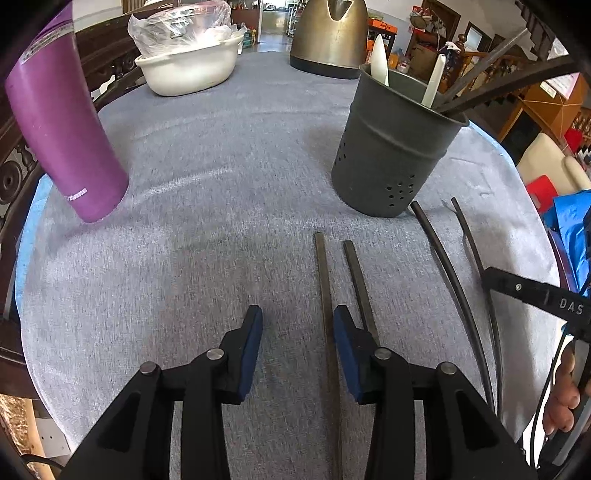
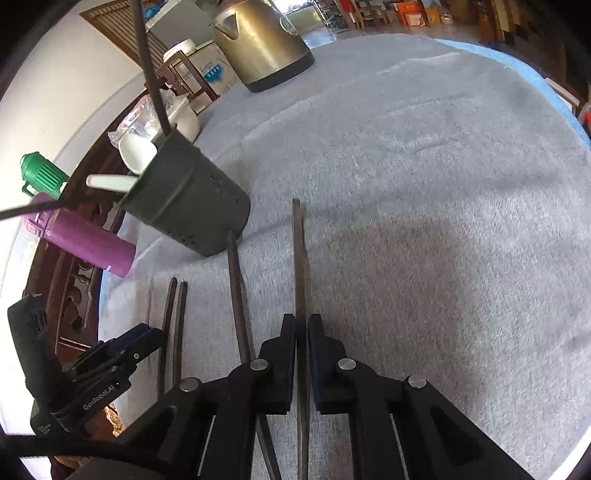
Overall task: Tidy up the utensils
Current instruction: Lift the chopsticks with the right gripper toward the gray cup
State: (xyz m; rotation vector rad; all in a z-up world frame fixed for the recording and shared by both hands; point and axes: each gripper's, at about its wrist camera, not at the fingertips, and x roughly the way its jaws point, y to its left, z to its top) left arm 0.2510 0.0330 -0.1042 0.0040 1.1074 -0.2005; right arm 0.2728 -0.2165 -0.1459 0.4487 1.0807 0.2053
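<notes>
Four dark chopsticks lie on the grey tablecloth in front of a grey perforated utensil holder that holds white spoons and dark sticks. My left gripper is open, pointing down over the left pair. One chopstick runs between its jaws close to the right pad, and its twin passes under the right finger. My right gripper is shut on the rightmost chopstick. A loose chopstick lies just left of it, with its far tip at the holder.
A purple bottle stands at the left edge of the table. At the back are a white basin with a plastic bag in it and a brass kettle. A green-capped flask stands beyond the table. A hand grips the right tool.
</notes>
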